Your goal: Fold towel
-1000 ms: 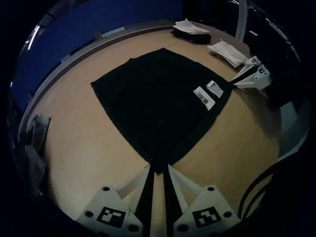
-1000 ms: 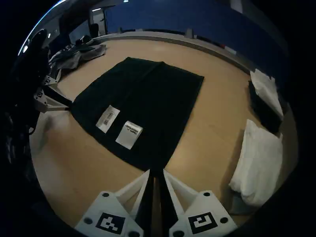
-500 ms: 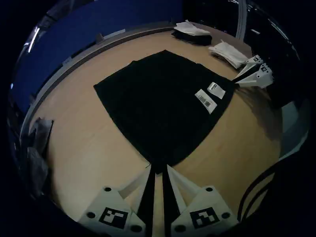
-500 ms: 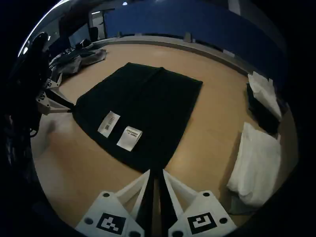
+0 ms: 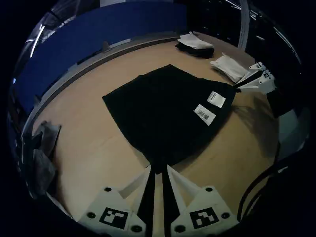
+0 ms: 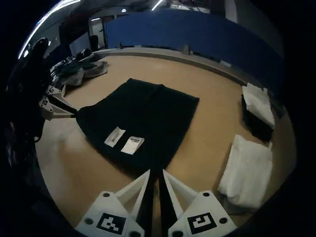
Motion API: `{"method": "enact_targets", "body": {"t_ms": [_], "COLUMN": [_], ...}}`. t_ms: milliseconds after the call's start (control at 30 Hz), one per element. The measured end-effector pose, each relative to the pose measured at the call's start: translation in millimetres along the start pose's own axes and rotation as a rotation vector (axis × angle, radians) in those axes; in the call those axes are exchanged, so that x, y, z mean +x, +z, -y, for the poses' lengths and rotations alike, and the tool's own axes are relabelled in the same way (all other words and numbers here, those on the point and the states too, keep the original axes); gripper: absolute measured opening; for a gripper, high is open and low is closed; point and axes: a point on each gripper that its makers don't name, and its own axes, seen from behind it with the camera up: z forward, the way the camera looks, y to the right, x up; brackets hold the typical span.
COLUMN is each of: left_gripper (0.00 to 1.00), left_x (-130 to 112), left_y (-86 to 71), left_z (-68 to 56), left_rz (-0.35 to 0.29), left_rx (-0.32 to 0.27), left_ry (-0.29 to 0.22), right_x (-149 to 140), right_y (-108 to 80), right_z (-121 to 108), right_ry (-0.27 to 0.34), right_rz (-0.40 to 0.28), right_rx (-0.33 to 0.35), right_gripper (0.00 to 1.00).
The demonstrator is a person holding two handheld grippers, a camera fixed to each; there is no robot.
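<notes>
A black towel [image 5: 166, 106] is spread on the wooden table [image 5: 87, 142], with two white labels [image 5: 204, 114] seen near one edge. One corner is pinched between the closed fingers of the left gripper [image 5: 158, 169], and the neighbouring corner is pinched by the right gripper [image 6: 156, 175]. A folded white towel [image 6: 247, 170] is laid nearby, apart from it.
</notes>
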Motion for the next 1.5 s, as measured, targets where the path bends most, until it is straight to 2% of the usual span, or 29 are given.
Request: {"method": "enact_targets", "body": {"t_ms": [467,967,1167,1500], "left_gripper": [0.12,0.11,0.11,0.11], "left_x": [28.0,53.4,58.1,61.8], "left_y": [-44.5,-88.2,-97.0,-101.2], "left_z": [8.8,11.5,12.1,6.1], "left_rz": [-0.065,-0.126,-0.139,-0.14], "left_rx": [0.039,0.063,0.067,0.065], "left_ry": [-0.075,-0.144,-0.157,-0.153], "right_x": [39.2,59.9,63.5,67.9], "right_y": [-45.6,-79.8,-89.6,-97.9], "right_z": [3.2,6.8,8.3,8.5], "right_ry": [0.018,0.046,0.049,0.048], "right_rz": [-0.083,-0.142,-0.15,-0.154], "right_rx": [0.0,0.0,0.0,0.002], "right_gripper": [0.07,0.07,0.07,0.07]}}
